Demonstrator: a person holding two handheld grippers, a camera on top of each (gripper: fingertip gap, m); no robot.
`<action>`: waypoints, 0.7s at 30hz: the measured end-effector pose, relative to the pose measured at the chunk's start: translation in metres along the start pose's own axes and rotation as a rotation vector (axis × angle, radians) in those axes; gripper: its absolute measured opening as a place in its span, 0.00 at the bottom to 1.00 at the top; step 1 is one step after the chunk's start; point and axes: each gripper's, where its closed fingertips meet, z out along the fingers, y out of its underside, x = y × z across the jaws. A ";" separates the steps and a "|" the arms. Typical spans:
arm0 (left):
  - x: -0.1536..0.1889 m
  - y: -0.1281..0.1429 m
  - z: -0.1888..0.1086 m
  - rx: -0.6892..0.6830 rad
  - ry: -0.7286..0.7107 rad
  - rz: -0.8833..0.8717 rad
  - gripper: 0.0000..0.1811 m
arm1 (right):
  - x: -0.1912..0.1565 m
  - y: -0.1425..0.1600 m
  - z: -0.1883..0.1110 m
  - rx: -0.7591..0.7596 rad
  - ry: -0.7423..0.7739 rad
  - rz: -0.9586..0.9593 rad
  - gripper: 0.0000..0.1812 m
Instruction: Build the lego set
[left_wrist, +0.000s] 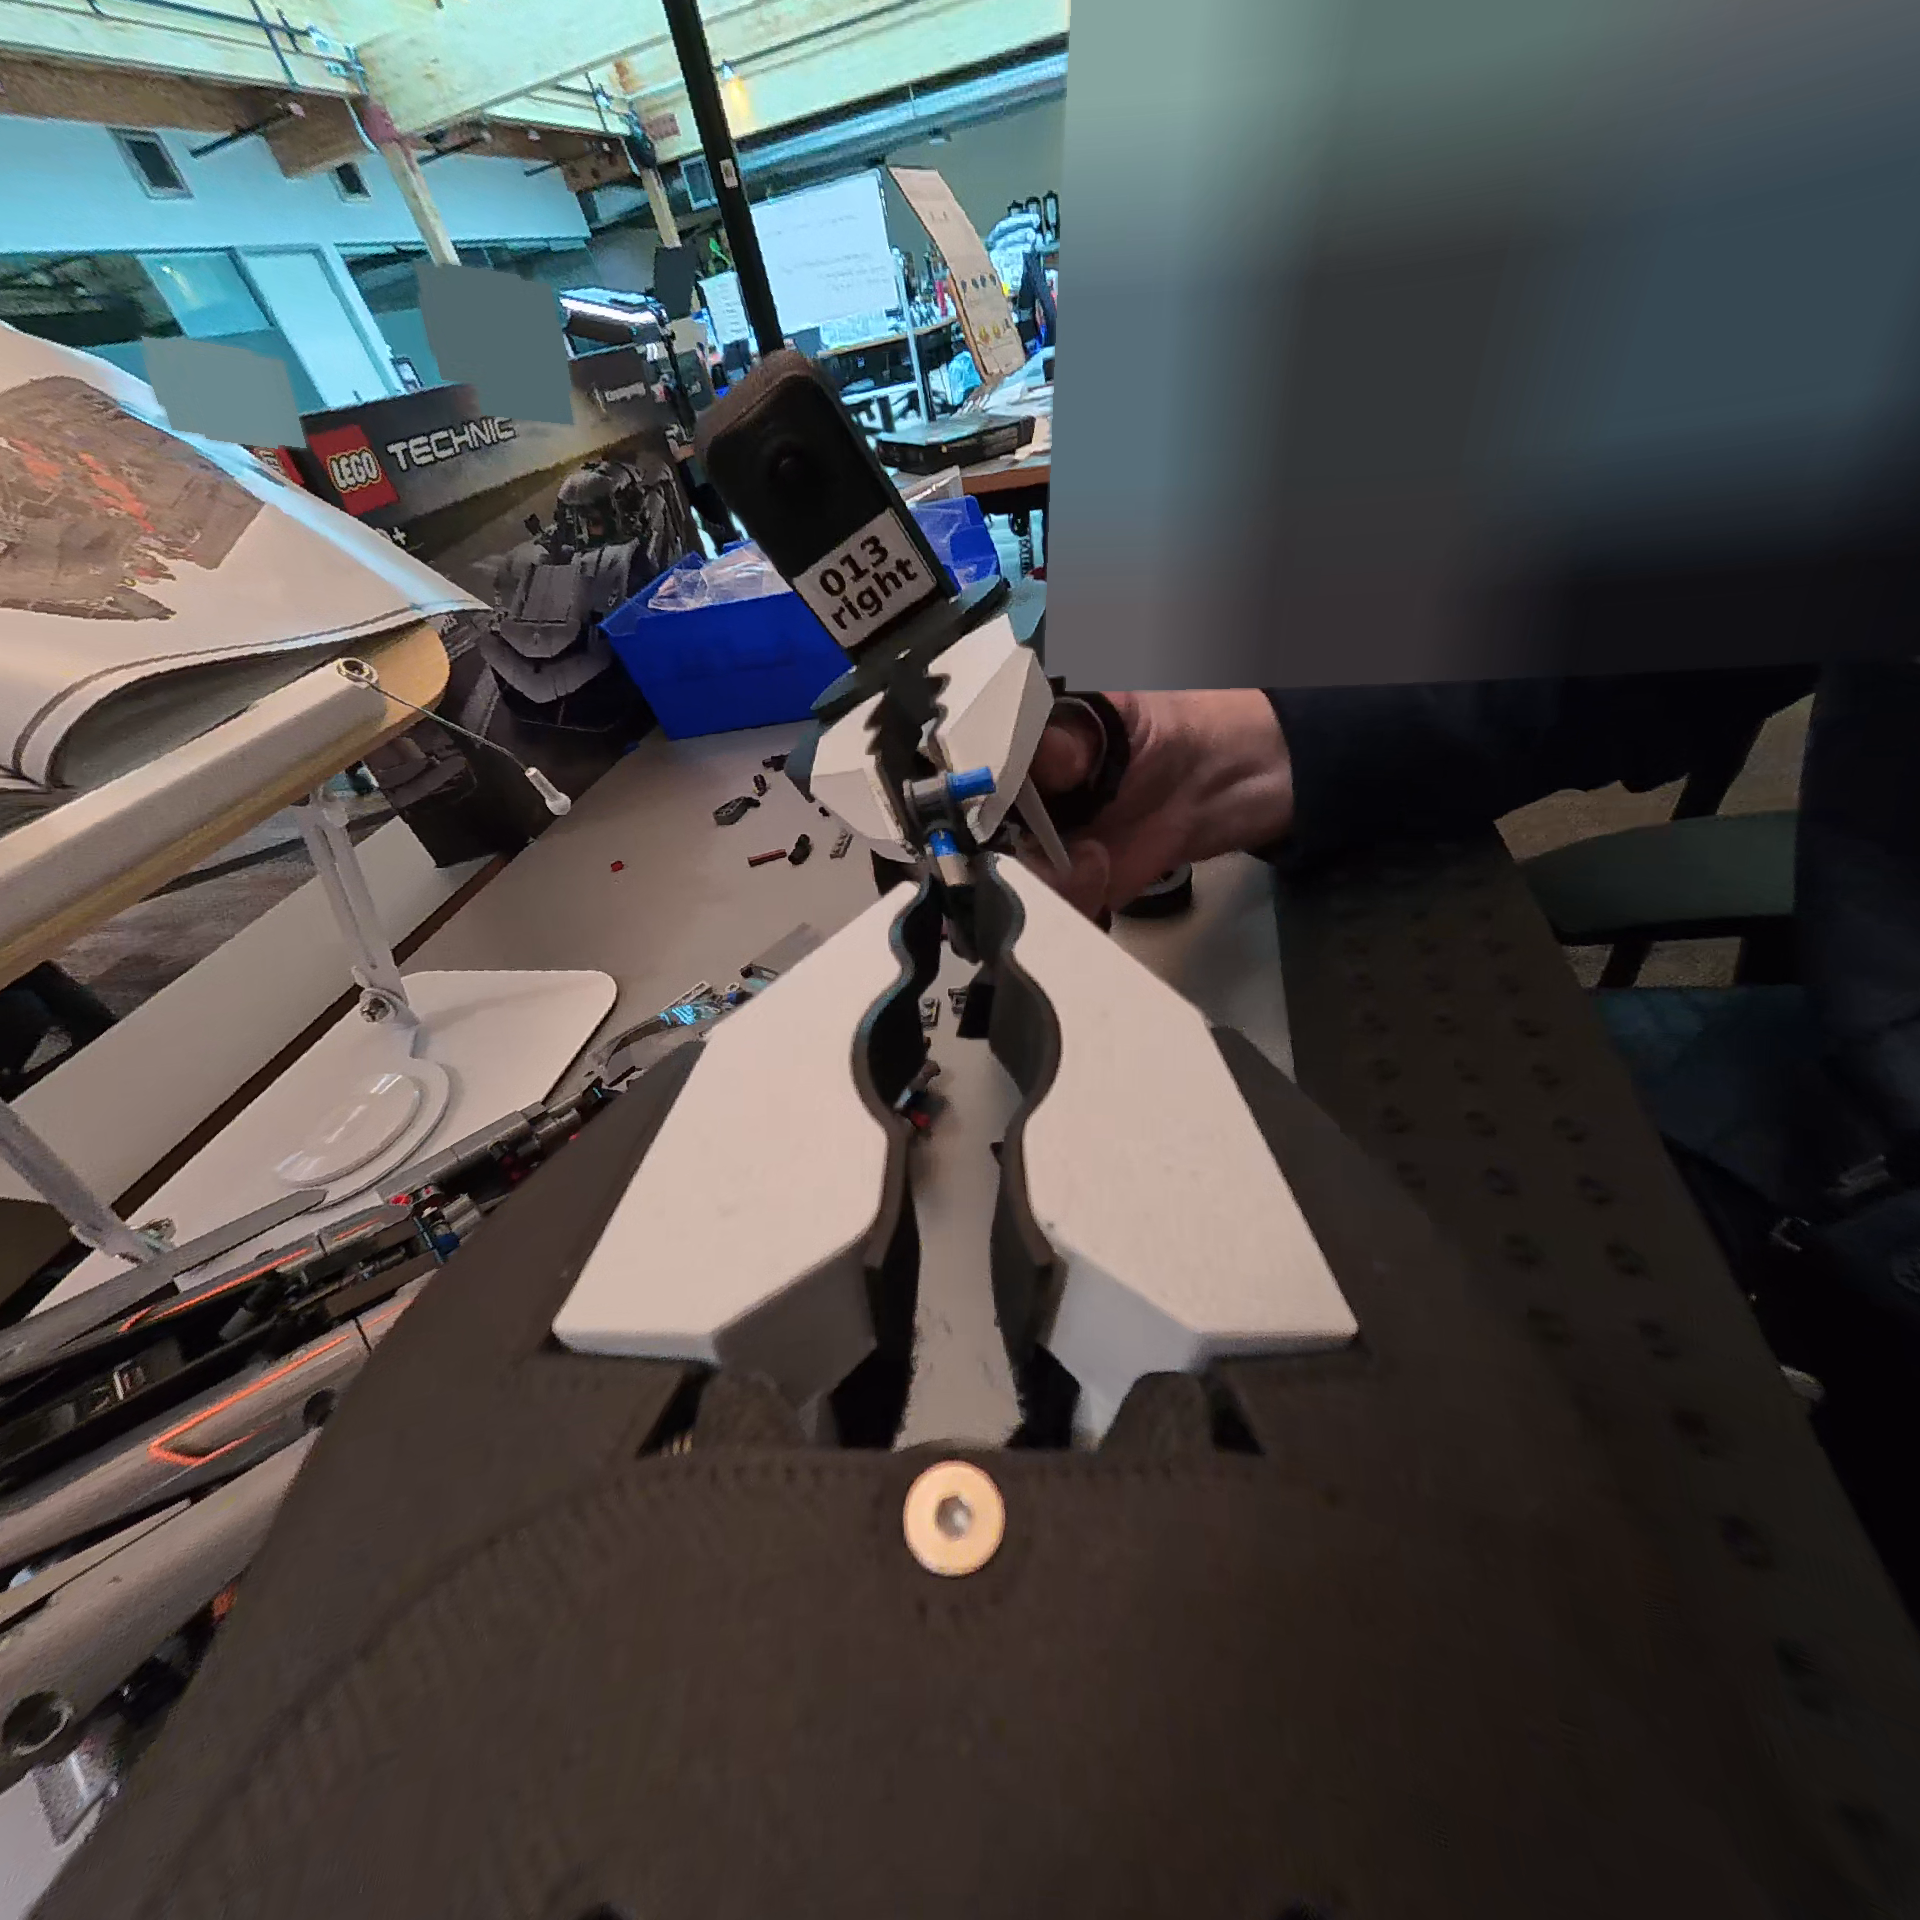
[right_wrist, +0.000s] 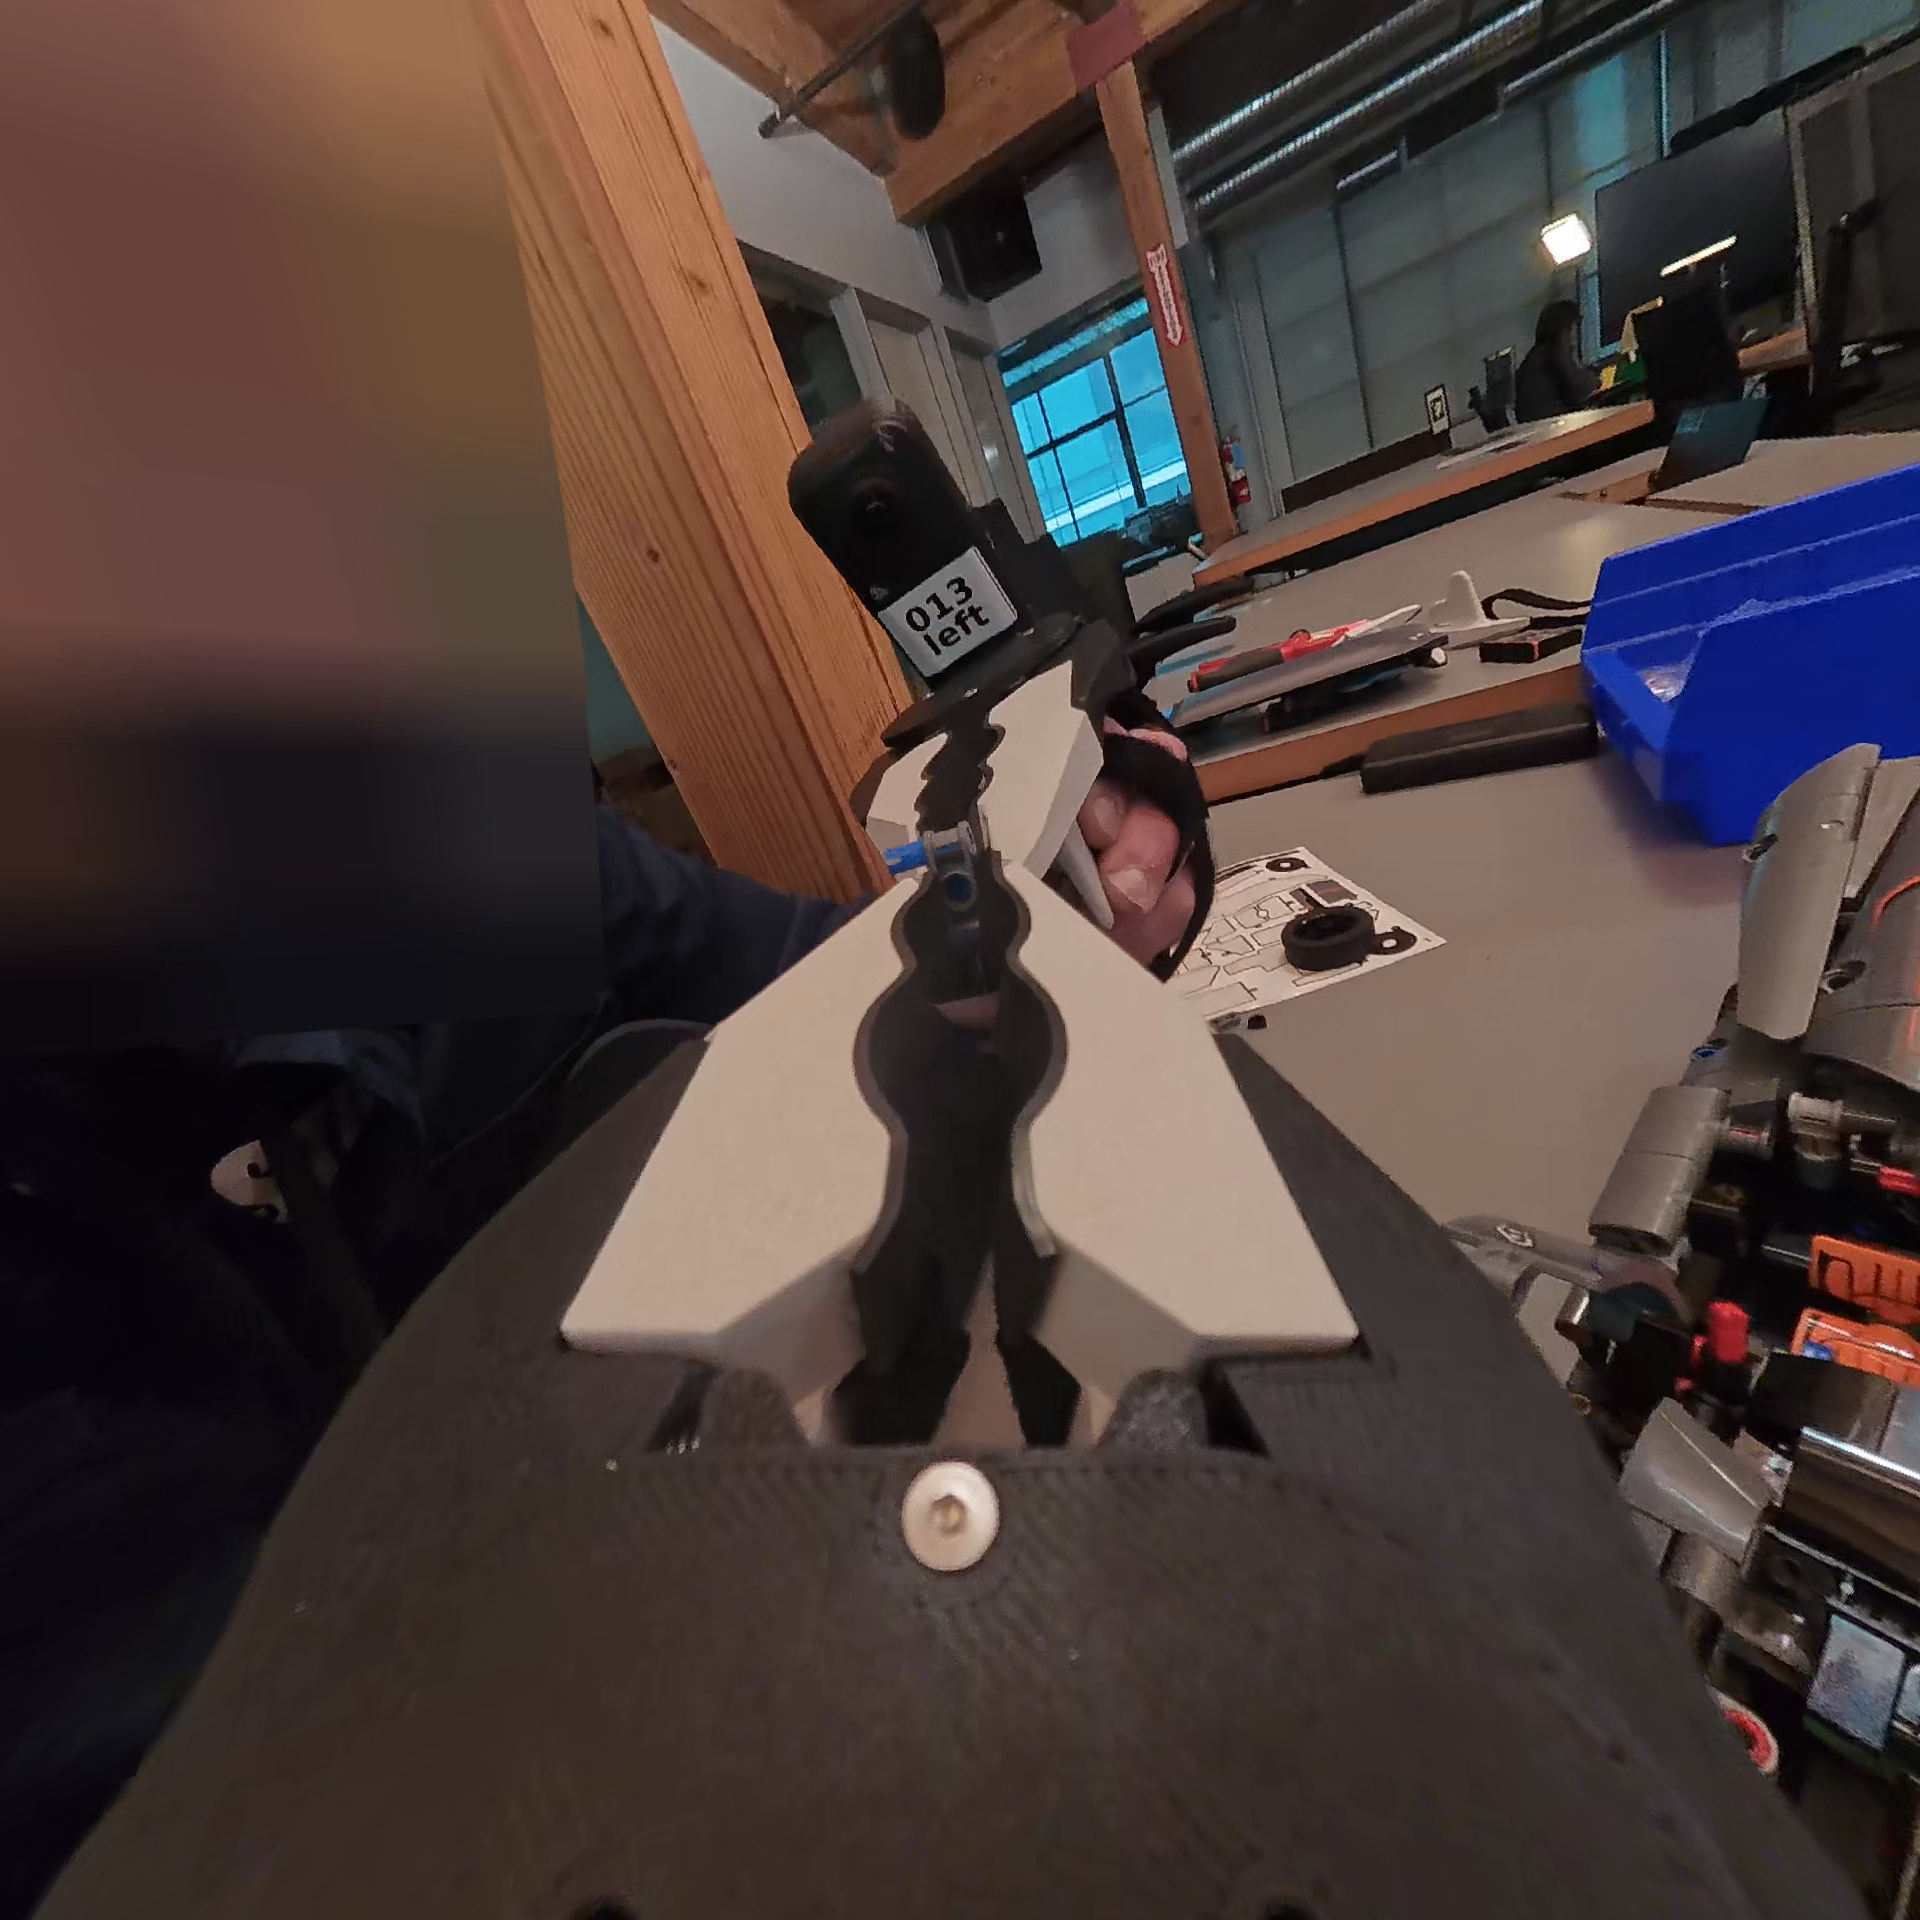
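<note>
My two grippers face each other tip to tip above the grey table. A small grey Lego connector with blue pins sits between the tips. My left gripper is shut on its near end, and the right gripper is shut on its far end. In the right wrist view, my right gripper is closed on the connector, a blue pin sticks out to the left, and the left gripper clamps it from beyond. A hand holds each gripper.
The large grey and orange model lies left of the left gripper; it also shows in the right wrist view. A blue bin, the set's box, the instruction booklet on a stand, loose pieces, and a black tyre on a sheet stand around.
</note>
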 end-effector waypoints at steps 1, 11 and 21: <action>0.001 0.001 0.000 -0.008 0.010 0.001 0.02 | 0.000 0.001 0.000 -0.005 -0.006 0.008 0.03; 0.016 0.011 0.001 -0.081 0.100 0.051 0.02 | -0.008 0.016 0.000 -0.130 -0.076 0.058 0.03; 0.011 0.017 0.003 -0.077 0.095 0.004 0.02 | -0.001 0.021 -0.005 -0.174 -0.030 0.030 0.04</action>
